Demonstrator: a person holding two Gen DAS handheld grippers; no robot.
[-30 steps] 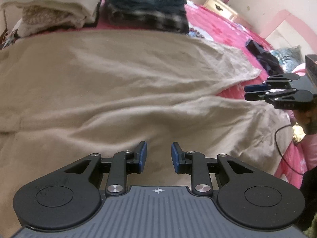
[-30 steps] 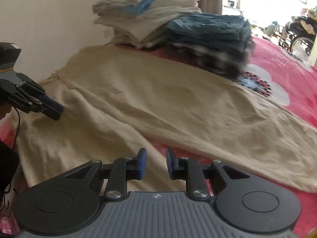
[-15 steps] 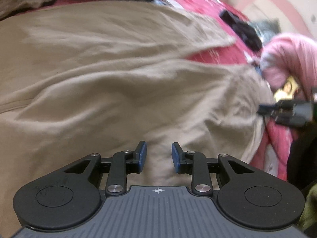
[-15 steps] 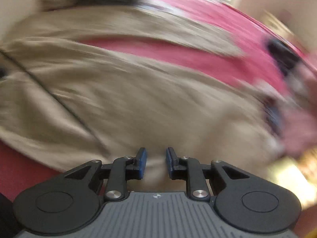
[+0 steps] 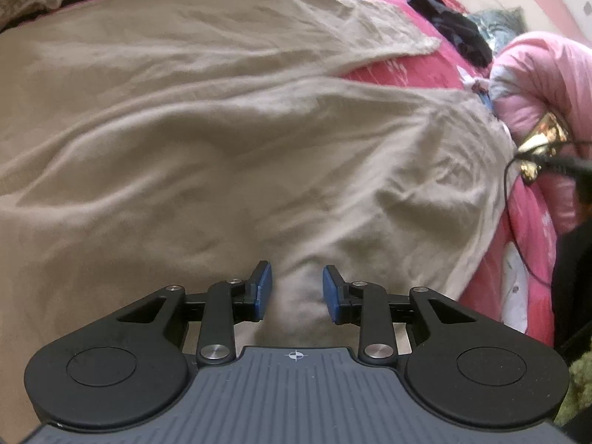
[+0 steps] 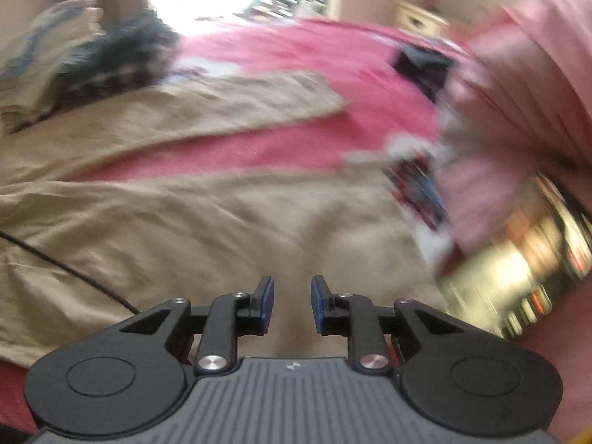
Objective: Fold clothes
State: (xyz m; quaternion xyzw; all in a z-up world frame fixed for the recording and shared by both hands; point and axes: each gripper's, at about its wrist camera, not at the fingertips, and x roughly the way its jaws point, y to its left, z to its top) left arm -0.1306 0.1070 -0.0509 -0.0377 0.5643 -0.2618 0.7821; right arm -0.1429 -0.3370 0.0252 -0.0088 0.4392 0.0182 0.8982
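Trousers: beige trousers [image 5: 207,140] lie spread flat on the bed [image 5: 418,70], covering most of its near side; the two legs run apart toward the far right, with a wedge of red bedcover showing between them.
Left tongs: the left tongs [image 5: 295,292] hover low over the near edge of the beige cloth, blue pads parted, nothing between them.
Right tongs: the right tongs [image 6: 292,305] hang above the nearer trouser leg, pads likewise apart and empty; this view is smeared with motion blur.
Cable: a thin black cable [image 6: 66,270] crosses the cloth on the left of the right view.
Far edge of bed: folded clothes [image 6: 44,59] are stacked there, pale pile beside a dark one.
Right side of bed: a dark garment [image 5: 451,26] lies on the red cover, and a pink quilt [image 5: 536,74] is bunched beyond the trouser hems.
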